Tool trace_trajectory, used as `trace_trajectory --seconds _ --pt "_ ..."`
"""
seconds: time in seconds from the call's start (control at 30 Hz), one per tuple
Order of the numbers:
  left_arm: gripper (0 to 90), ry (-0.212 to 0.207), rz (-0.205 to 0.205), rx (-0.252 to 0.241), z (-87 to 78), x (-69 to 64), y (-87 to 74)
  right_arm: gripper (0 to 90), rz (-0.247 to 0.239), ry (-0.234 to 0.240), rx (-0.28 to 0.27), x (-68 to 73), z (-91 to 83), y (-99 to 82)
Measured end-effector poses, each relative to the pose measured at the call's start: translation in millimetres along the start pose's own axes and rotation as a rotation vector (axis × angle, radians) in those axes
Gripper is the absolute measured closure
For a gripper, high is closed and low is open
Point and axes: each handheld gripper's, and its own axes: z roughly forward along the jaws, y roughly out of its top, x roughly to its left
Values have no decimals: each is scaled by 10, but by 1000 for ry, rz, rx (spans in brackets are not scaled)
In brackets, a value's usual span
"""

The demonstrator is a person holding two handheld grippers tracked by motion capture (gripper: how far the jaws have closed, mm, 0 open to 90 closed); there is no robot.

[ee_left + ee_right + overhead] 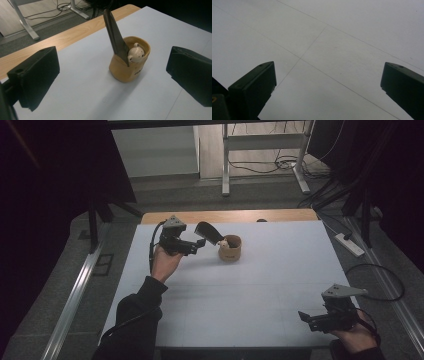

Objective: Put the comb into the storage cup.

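On the white desk [250, 290], toward its far edge, stands a tan cup [130, 62] with a small cream bear figure [136, 53] at its rim and a dark, flat, blade-like tool [115, 37] propped inside it. The tool's long axis rises out of the cup and leans up and away toward the desk's far left. The left tongs [192, 245] hover just left of the cup, pointing at it, jaws spread wide and empty; in the left gripper view the cup and tool sit between the two jaws but farther off, untouched. The left hand is plainly the nearer one. The right tongs [325, 317] rest low at the near right corner, well apart from the cup, jaws also wide open over bare desk. The tool's lower end is hidden inside the cup, and in the dim light it is hard to tell exactly what the tool is.
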Motion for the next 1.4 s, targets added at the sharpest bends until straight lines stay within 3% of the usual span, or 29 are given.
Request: trace_trajectory --seconds 0.57,0.97,1.4 --pt "0 -18 -38 20 -44 14 -158 0 -10 -17 -4 19 -11 -10" --pt "0 -16 -31 22 -73 23 -266 0 -14 -23 -11 24 -19 -12" --pt "0 -18 -23 74 -82 -72 -313 0 -15 -20 -20 24 -28 -16"
